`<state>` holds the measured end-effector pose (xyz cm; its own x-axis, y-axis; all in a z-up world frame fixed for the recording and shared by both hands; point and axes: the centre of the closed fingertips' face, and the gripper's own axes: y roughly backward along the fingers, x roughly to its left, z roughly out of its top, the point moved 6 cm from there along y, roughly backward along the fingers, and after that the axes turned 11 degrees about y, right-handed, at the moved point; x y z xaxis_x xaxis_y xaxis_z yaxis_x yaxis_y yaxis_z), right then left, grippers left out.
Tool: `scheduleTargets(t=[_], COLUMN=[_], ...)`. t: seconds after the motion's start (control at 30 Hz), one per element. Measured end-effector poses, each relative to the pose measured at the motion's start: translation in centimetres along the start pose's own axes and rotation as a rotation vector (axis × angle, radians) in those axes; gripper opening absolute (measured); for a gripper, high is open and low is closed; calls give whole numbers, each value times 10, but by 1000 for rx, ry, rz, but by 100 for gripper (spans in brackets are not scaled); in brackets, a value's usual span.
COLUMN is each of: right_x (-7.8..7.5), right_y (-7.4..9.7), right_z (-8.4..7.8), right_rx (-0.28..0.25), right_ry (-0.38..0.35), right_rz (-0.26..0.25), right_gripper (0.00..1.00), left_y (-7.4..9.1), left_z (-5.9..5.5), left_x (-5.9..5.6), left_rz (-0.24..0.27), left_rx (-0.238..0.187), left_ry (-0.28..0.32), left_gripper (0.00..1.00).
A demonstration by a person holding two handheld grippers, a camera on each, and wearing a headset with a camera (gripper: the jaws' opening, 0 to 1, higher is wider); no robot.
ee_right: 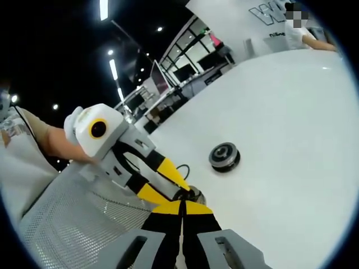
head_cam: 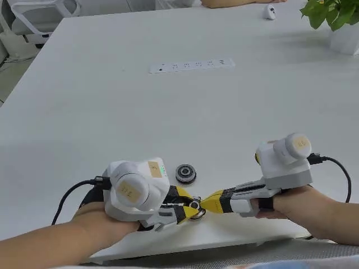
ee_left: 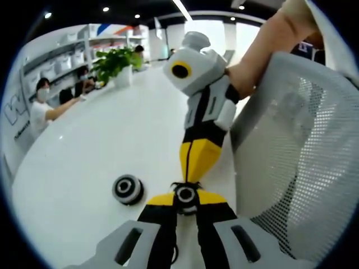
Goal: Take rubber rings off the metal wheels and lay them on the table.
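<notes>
Two wheels. Loose wheel [head_cam: 185, 174]: small metal disc with a dark outer ring, lying flat on the table [head_cam: 168, 112], hub up. Held wheel [head_cam: 194, 209]: same type, clamped between the left gripper [ee_left: 185, 199] yellow tips, close by at 5 o'clock of the loose wheel. Can't tell its ring state.

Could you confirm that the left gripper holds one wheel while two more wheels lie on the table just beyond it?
Not quite: one loose wheel, not two, lies on the table just beyond the left gripper, as the head view shows. That gripper does hold the other wheel.
</notes>
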<state>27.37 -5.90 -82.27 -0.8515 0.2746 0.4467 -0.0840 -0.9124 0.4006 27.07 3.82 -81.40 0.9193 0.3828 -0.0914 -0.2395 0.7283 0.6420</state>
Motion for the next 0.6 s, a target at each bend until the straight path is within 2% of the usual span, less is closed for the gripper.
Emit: scheduleTargets(t=[0.43, 0.6], right_x=[3, 4], right_y=[-1, -1], right_z=[1, 2], right_rx=[-12, -18], right_ry=[5, 4], right_rz=[19, 23], right_gripper=[0, 0], left_y=[-1, 1], left_z=[-1, 3], left_x=[0, -6], left_rz=[-4, -3], left_rx=[-2, -2], left_ry=[-4, -4], left_gripper=[12, 12])
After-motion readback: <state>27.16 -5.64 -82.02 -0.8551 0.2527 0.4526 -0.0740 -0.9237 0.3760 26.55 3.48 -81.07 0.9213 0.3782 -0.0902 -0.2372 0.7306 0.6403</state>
